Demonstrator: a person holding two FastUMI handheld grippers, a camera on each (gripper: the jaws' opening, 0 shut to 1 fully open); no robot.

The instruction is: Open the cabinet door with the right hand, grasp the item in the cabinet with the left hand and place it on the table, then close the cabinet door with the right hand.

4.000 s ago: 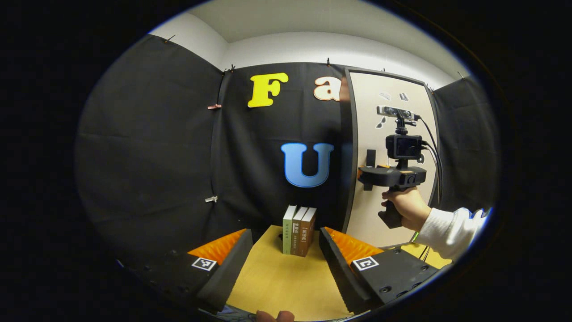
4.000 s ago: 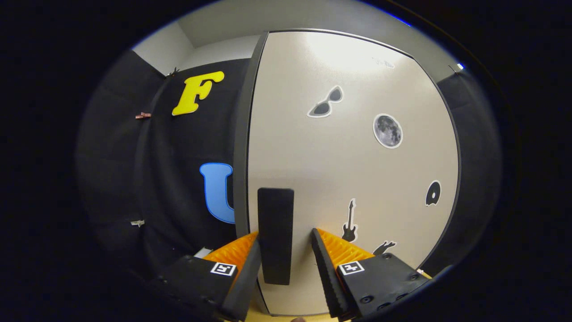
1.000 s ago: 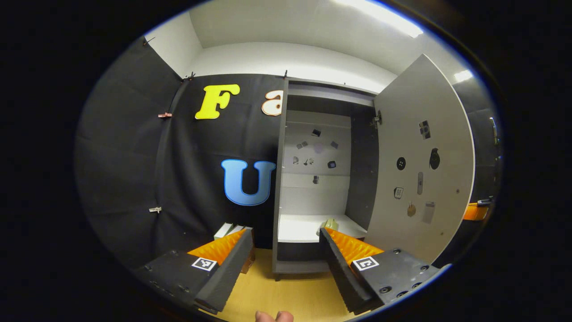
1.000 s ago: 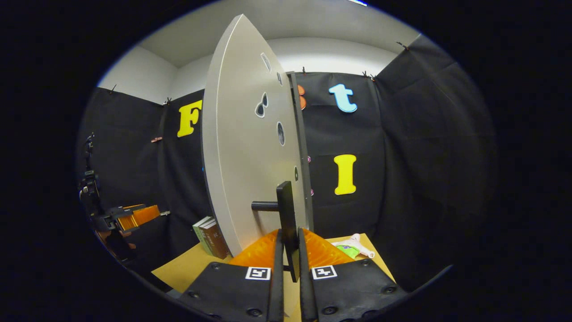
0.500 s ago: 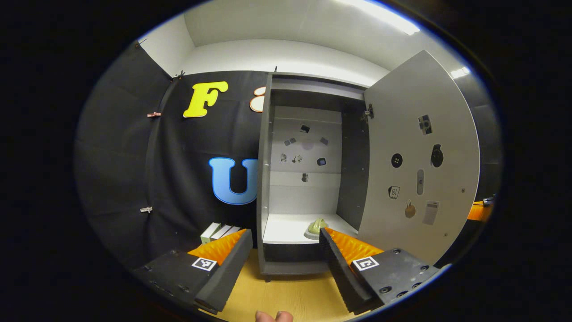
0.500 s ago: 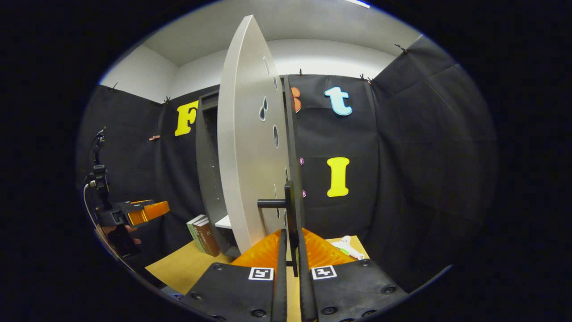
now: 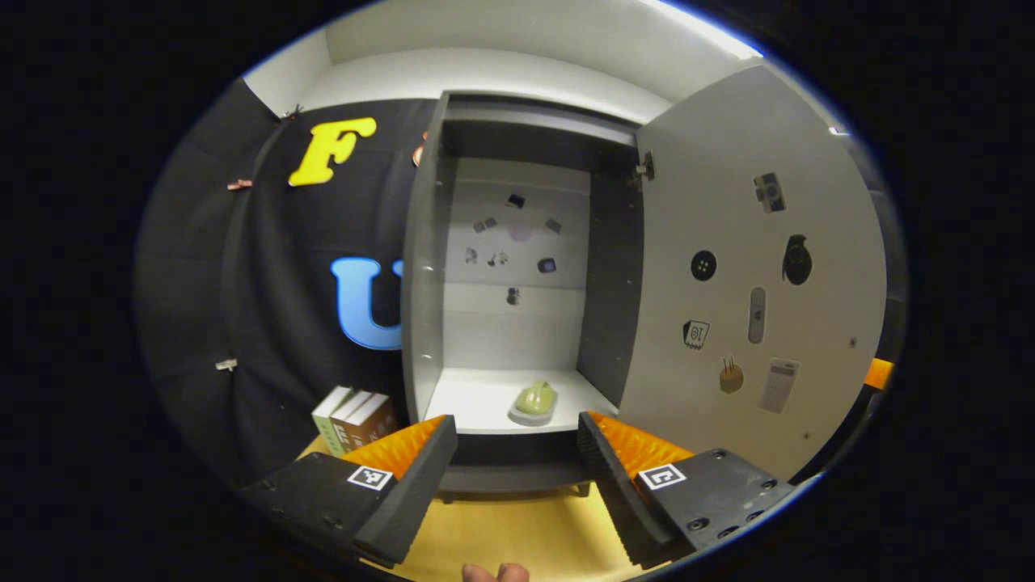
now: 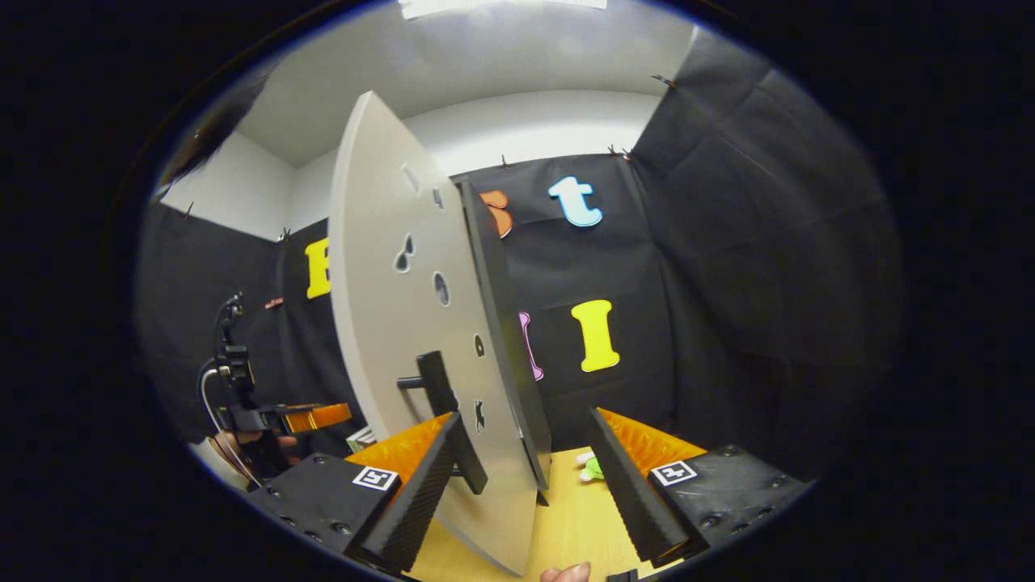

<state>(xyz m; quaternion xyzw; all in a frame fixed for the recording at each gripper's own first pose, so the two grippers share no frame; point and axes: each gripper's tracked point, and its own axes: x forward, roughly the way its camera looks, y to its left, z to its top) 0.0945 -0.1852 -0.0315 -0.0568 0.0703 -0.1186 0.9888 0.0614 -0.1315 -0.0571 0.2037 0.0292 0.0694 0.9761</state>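
The cabinet [image 7: 420,283] stands with its door [image 7: 752,242] swung wide to the right. On its white floor lies a small pale-green item [image 7: 534,399] on a grey base. My left gripper [image 7: 517,457] is open, a little in front of the cabinet and pointing at the item. In the right gripper view the door [image 8: 396,323] is seen nearly edge-on with its black bar handle [image 8: 441,396]. My right gripper [image 8: 525,477] is open; the handle lies just beside its left finger [image 8: 420,469], outside the gap.
Three books [image 7: 356,414] stand on the wooden table [image 7: 517,533] left of the cabinet. A small green and white thing [image 8: 590,466] lies on the table behind the door. The left gripper [image 8: 311,416], held by a hand, shows beyond the door.
My right gripper has opened and let go of the door handle, with the door now wide open. My left gripper has come closer to the cabinet, and the item shows fully.
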